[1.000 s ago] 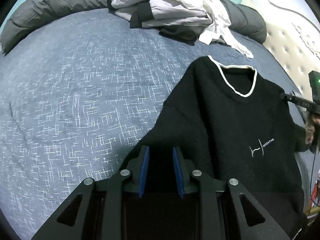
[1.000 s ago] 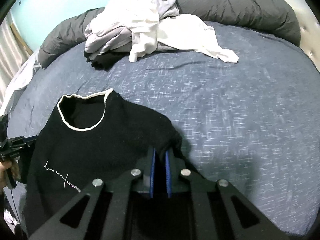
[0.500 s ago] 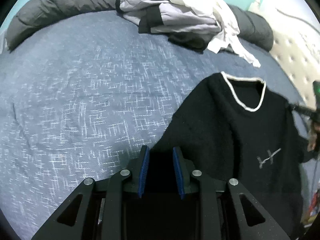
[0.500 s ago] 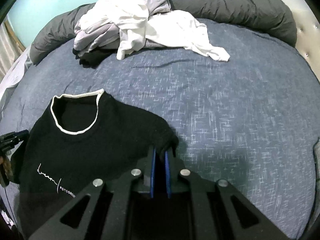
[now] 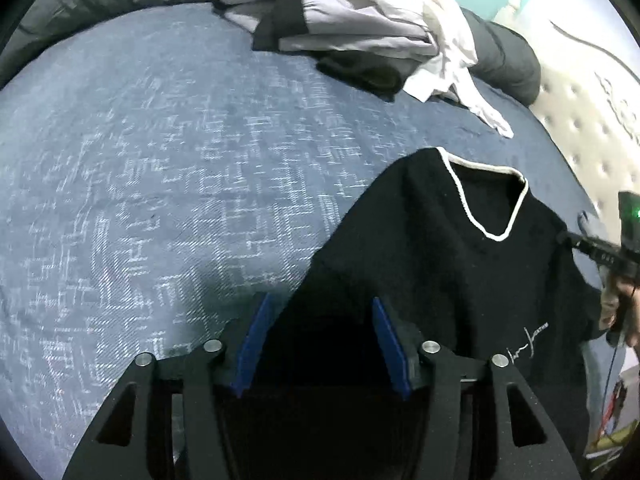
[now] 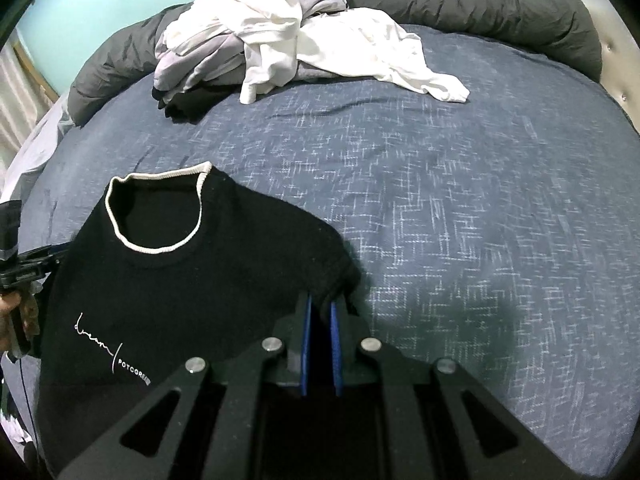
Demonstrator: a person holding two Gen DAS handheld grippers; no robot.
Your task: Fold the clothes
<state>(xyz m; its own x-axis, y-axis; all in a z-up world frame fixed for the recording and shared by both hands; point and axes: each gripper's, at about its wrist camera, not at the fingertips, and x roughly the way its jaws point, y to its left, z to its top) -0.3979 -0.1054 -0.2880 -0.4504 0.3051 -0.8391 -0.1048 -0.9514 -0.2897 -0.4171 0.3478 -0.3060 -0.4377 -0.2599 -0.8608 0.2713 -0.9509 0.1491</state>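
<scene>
We have the black sweater (image 6: 168,280) spread on the blue bedspread (image 6: 460,220), near the heap of pale clothes (image 6: 280,36). Our right gripper (image 6: 319,316) pinches its sleeve; our left gripper (image 5: 320,316) stands released over the other sleeve.

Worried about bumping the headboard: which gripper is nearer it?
Right. The right gripper, shut on a sleeve of the sweater, is on the headboard side; the left gripper, open, is at the opposite sleeve, farther away.

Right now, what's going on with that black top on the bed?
A black sweater with a white-trimmed neck lies face-up on the blue patterned bedspread. The right gripper is shut on its sleeve edge; the left gripper sits open over the opposite side. A pile of white and grey clothes waits behind, unfolded.
</scene>
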